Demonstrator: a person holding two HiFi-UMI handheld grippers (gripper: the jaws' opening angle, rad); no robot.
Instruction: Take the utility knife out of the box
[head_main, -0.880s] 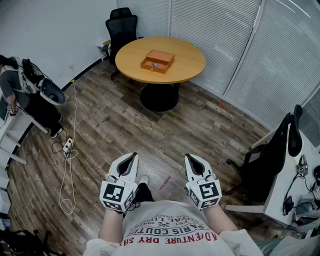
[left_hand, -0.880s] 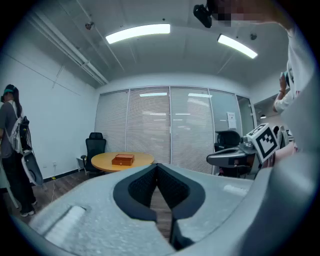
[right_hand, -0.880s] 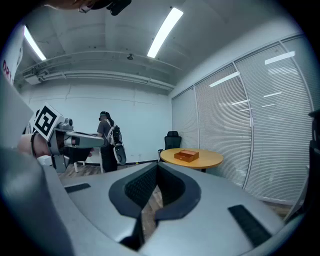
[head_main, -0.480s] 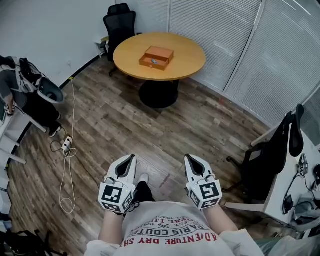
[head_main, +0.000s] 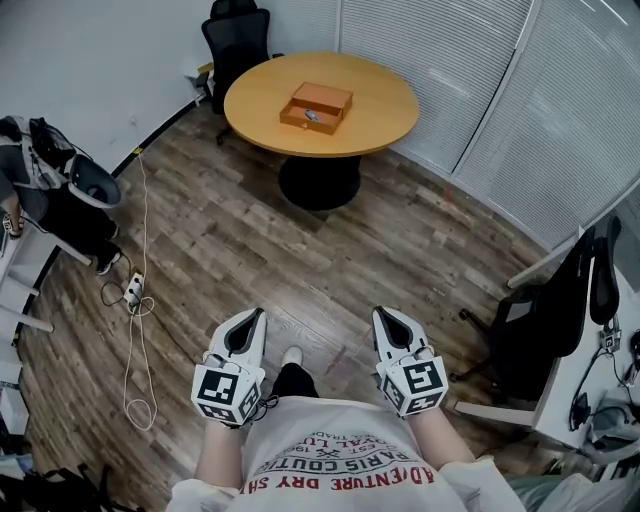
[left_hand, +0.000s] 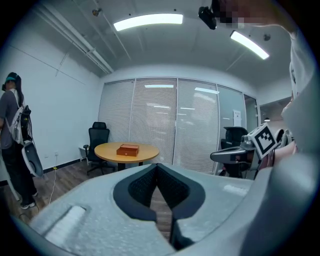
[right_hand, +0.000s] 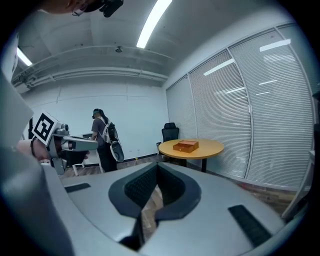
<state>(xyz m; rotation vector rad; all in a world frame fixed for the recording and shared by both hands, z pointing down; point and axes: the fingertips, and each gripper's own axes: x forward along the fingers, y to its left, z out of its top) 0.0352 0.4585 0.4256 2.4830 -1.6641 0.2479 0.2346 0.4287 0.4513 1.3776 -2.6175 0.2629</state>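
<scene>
Since the earlier frame the round table (head_main: 375, 120) has slid a little up the head view and looks slightly larger, while both grippers keep their places low in the picture, in front of the person's chest. On the table sits the orange box (head_main: 318, 106), about at the middle of the top and clear of every edge. It stands open, and the utility knife (head_main: 312, 116) shows only as a small grey shape in the box's nearer half. The left gripper (head_main: 255, 316) and the right gripper (head_main: 386, 313) are held side by side over the wooden floor (head_main: 400, 250), well apart from the table and from each other, both aimed toward it. In the left gripper view the left gripper (left_hand: 157, 169) has its jaws pressed together with nothing between them, and the box (left_hand: 128, 149) is small on the far table. In the right gripper view the right gripper (right_hand: 156, 170) also has its jaws pressed together and empty, with the box (right_hand: 186, 146) far off. A black office chair (head_main: 235, 38) stands behind the table's far left edge, and a person with a backpack (head_main: 40, 175) stands at the left wall.
</scene>
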